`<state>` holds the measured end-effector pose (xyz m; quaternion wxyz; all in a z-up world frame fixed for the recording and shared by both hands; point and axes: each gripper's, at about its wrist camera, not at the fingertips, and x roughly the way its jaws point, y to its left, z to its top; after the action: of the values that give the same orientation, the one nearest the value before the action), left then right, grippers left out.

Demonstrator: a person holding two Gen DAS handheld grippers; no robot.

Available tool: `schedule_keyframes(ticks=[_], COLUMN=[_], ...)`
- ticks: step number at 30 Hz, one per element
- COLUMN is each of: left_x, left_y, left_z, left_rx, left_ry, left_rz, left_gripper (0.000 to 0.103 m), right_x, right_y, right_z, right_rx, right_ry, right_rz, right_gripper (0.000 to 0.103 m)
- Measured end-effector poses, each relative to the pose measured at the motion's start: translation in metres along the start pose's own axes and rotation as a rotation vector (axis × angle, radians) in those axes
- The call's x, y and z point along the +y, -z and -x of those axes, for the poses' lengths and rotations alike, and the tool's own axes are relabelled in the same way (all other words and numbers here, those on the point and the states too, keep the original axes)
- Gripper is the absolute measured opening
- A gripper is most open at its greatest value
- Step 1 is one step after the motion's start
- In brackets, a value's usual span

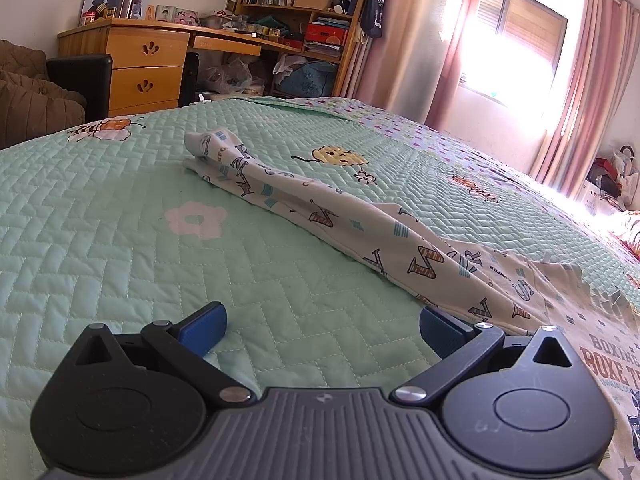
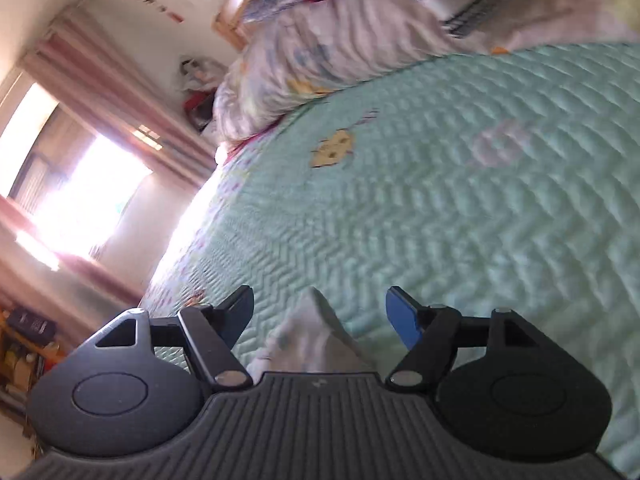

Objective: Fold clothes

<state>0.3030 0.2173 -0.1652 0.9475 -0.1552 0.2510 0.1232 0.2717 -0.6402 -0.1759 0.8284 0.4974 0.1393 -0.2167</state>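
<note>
Green quilt (image 1: 120, 208): garment (image 1: 320, 208) lengthwise, far-left to near-right.

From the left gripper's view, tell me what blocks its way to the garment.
Nothing visible does. The left gripper is open over bare quilt, and the garment lies just ahead and to its right, its near edge beside the right finger. Only quilt lies between them.

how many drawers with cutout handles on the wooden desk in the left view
2: the upper drawer and the lower drawer, stacked at the wooden desk's left end. Others may be hidden.
</note>
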Motion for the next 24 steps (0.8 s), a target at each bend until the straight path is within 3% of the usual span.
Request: schedule_keyframes(ticks=[3,7,10,14,17,19,22,24], left_x=[0.0,0.0,0.001,0.001,0.003,0.003,0.006,0.007], left_y=[0.0,0.0,0.0,0.0,0.001,0.001,0.001,0.001], left_z=[0.0,0.002,0.002,0.001,0.001,0.002,0.002,0.002], left_rx=[0.001,-0.001,-0.002,-0.005,-0.009,-0.013,-0.019,-0.022], left_ry=[0.0,0.0,0.003,0.007,0.015,0.02,0.031,0.037], left_rz=[0.0,0.001,0.004,0.01,0.018,0.024,0.037,0.046], left_gripper=[0.102,0.102,0.102,0.102,0.102,0.102,0.102,0.102], right_x=[-0.021,-0.006,0.018,0.051,0.066,0.078,0.108,0.123], right_y=[0.032,0.082,0.118,0.152,0.16,0.161,0.151,0.14], right_z=[0.029,0.059,0.056,0.034,0.023,0.025,0.029,0.019], right_rx=[0.002,0.094,0.182,0.234,0.22,0.217,0.2,0.192], right_ry=[-0.069,-0.163,-0.233,-0.249,-0.215,-0.242,-0.316,-0.299], right_rz=[0.01,0.11,0.098,0.096,0.074,0.09,0.204,0.286], right_gripper=[0.073,0.073,0.074,0.073,0.073,0.074,0.074,0.074])
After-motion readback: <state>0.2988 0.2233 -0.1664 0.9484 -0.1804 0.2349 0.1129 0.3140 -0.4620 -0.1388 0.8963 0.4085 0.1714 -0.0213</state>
